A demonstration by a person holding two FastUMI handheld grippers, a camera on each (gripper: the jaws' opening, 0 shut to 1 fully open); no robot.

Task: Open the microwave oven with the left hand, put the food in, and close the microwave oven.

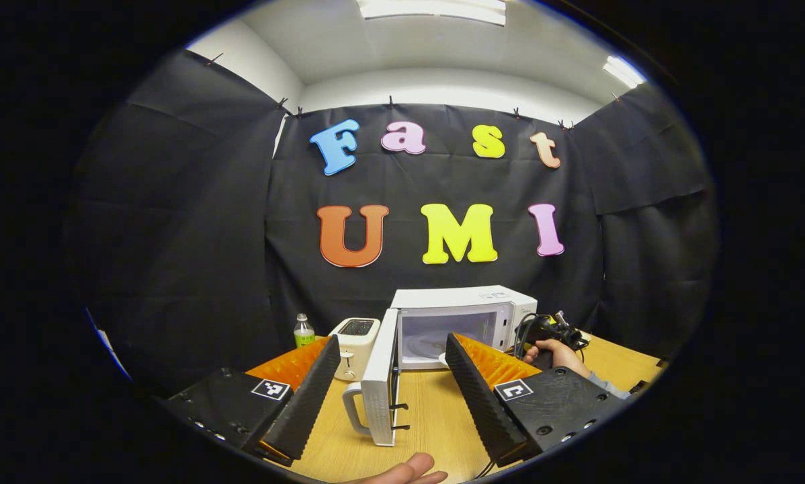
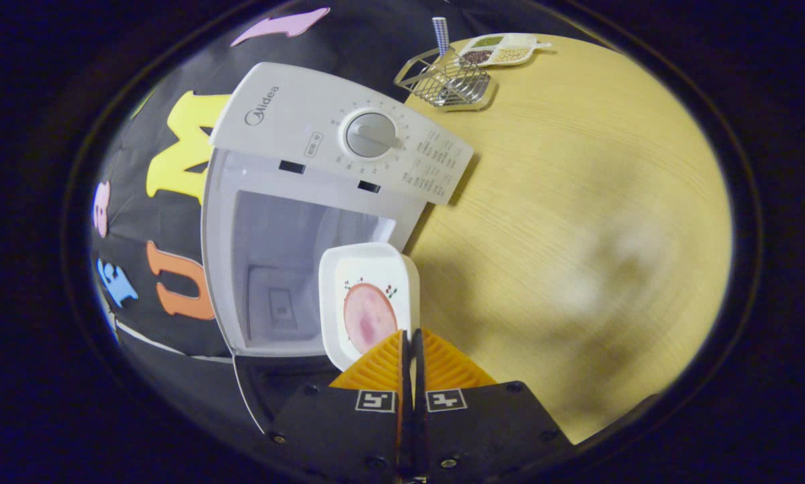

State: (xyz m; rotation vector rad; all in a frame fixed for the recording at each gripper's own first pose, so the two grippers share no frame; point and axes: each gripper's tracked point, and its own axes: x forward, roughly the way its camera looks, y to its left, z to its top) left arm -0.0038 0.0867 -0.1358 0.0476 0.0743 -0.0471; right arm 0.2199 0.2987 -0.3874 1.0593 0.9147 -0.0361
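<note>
The left gripper (image 1: pixel 392 373) was held spread wide just behind the swung-open door (image 1: pixel 382 393) of the microwave oven (image 1: pixel 466 323), while the right gripper (image 2: pixel 410 343) was seen pinched on the rim of the white dish (image 2: pixel 369 302) of food (image 2: pixel 369 317), held before the open cavity (image 2: pixel 281 269).

Booth walls: black cloth (image 1: pixel 194 202), clipped along its top edge, hanging in three panels around a light wood table (image 2: pixel 577 222). Above the cloth, white wall (image 1: pixel 443 91) and white ceiling (image 1: pixel 389 47). Two ceiling lights (image 1: pixel 433 8) on, one overhead at centre, one at right. Table surface shows soft shadows in the right gripper view.
</note>
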